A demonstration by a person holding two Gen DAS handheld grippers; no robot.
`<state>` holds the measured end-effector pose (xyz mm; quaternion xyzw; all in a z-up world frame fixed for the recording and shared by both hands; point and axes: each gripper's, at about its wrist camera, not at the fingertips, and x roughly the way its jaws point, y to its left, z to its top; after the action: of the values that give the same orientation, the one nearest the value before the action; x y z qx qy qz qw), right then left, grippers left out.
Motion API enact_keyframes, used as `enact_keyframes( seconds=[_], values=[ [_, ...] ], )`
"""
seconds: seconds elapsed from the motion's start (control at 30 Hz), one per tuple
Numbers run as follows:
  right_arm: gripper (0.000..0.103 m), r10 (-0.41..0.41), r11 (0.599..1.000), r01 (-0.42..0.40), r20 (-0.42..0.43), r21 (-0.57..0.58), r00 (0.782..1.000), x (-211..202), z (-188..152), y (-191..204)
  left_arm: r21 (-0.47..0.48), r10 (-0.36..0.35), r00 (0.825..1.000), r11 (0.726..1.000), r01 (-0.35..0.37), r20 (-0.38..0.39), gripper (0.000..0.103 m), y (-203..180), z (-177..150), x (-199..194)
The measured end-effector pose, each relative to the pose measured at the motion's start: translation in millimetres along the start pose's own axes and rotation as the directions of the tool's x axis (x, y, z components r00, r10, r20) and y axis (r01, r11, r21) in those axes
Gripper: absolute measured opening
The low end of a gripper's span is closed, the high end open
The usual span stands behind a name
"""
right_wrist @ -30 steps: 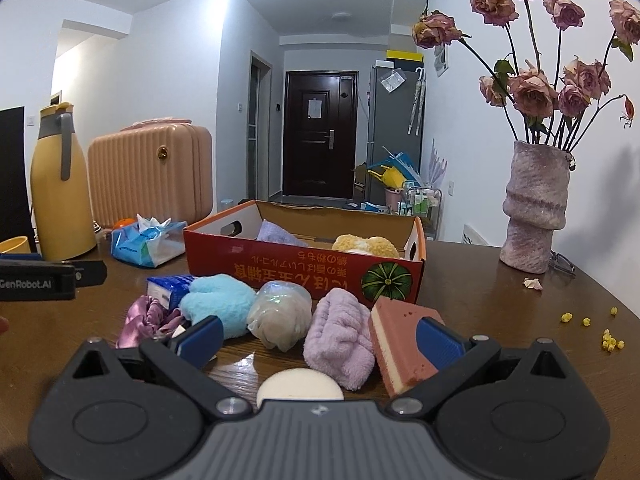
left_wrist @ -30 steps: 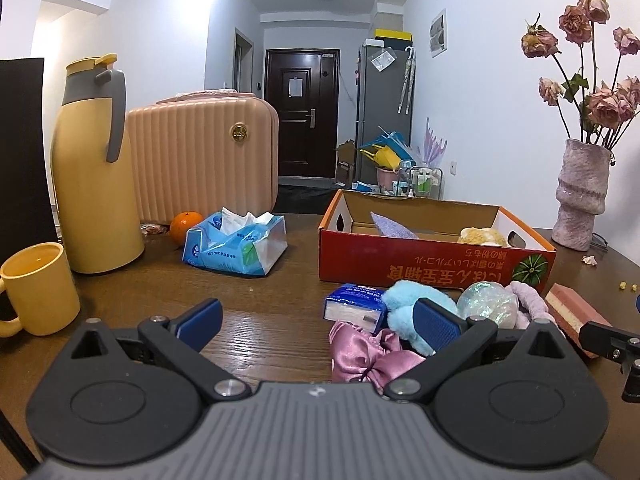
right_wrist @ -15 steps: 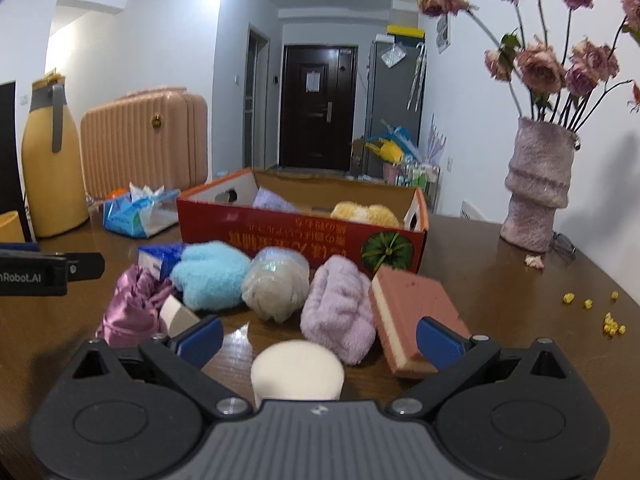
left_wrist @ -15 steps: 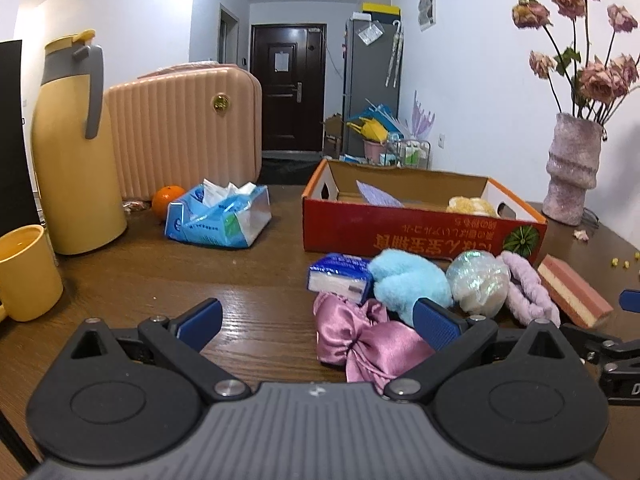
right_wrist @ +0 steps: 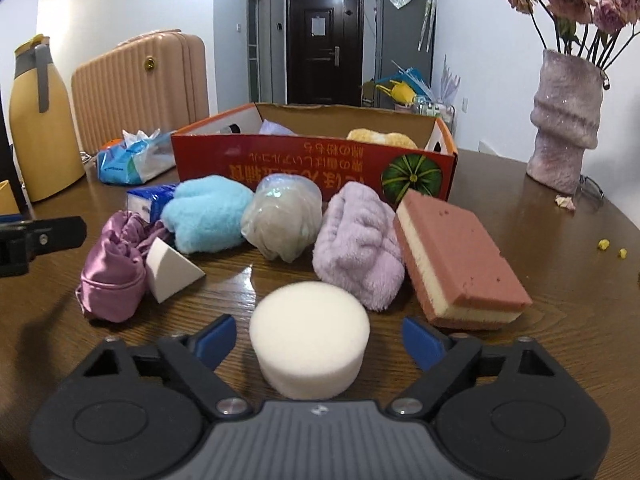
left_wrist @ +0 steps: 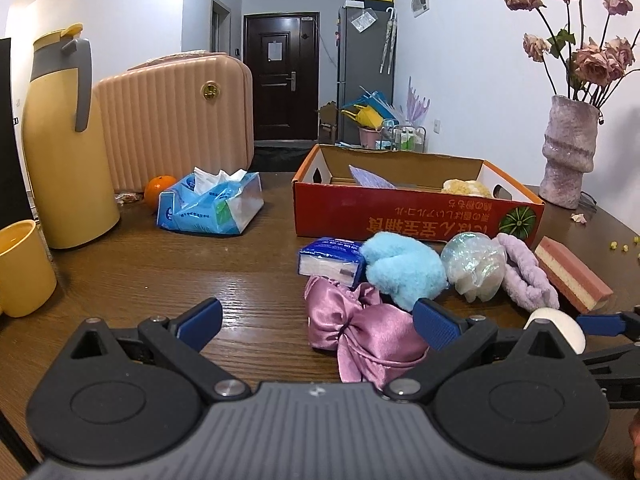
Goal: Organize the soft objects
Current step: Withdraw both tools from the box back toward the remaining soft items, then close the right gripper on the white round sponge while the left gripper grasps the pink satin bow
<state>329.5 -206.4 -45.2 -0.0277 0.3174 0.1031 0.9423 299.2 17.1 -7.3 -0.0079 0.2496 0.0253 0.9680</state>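
A round white sponge (right_wrist: 310, 328) lies on the brown table between the fingers of my right gripper (right_wrist: 318, 340). The jaws are closing, and a gap still shows on each side of the sponge. Behind it lie a lilac towel (right_wrist: 360, 244), a pink-and-yellow sponge (right_wrist: 460, 256), an iridescent ball (right_wrist: 284, 216), a blue fluffy cloth (right_wrist: 208, 216), a white wedge sponge (right_wrist: 170, 270) and a pink satin scrunchie (right_wrist: 112, 268). A red cardboard box (right_wrist: 312, 160) stands beyond them with a yellow sponge inside. My left gripper (left_wrist: 318, 322) is open, just short of the scrunchie (left_wrist: 360, 332).
On the left stand a yellow thermos (left_wrist: 60, 152), a yellow mug (left_wrist: 20, 268), a pink suitcase (left_wrist: 176, 120), an orange (left_wrist: 158, 190) and a blue tissue pack (left_wrist: 212, 204). A small tissue packet (left_wrist: 328, 260) lies by the blue cloth. A vase of dried roses (left_wrist: 568, 152) stands far right.
My right gripper has sunk and tipped down over the round white sponge, and its jaws have narrowed around it. The left gripper has tilted slightly downward.
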Motion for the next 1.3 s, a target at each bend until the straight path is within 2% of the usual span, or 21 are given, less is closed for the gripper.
enact_keyframes(
  seconds=[0.07,0.13,0.17,0.4,0.8,1.3],
  values=[
    [0.074,0.010,1.000,-0.010,-0.016,0.002,1.000,3.2,-0.7,-0.4,0.002,0.001,1.000,1.000,-0.001,-0.001,0.103,-0.5,-0.6,0.2],
    [0.059,0.016,1.000,-0.016,-0.026,0.000,1.000,5.3,-1.1,0.1,0.002,0.003,1.000,1.000,-0.003,-0.006,0.103,-0.8,-0.9,1.4],
    [0.056,0.015,1.000,-0.015,-0.019,-0.004,1.000,4.5,-1.1,0.7,0.002,0.003,1.000,1.000,-0.003,-0.008,0.103,-0.6,-1.1,2.0],
    [0.055,0.028,1.000,-0.028,0.042,0.001,0.999,-5.8,0.6,-0.1,0.000,0.004,1.000,1.000,-0.004,-0.022,0.103,-0.3,-2.2,4.9],
    [0.055,-0.027,0.999,0.022,0.185,0.032,0.982,-32.7,7.3,-10.0,0.005,-0.001,0.998,1.000,0.001,-0.055,0.103,-1.1,-4.1,11.5],
    [0.055,-0.024,0.999,0.014,0.199,0.053,0.980,-35.6,8.4,-13.8,0.055,-0.039,0.992,0.997,0.046,-0.117,0.103,-12.7,-10.8,38.1]
  ],
)
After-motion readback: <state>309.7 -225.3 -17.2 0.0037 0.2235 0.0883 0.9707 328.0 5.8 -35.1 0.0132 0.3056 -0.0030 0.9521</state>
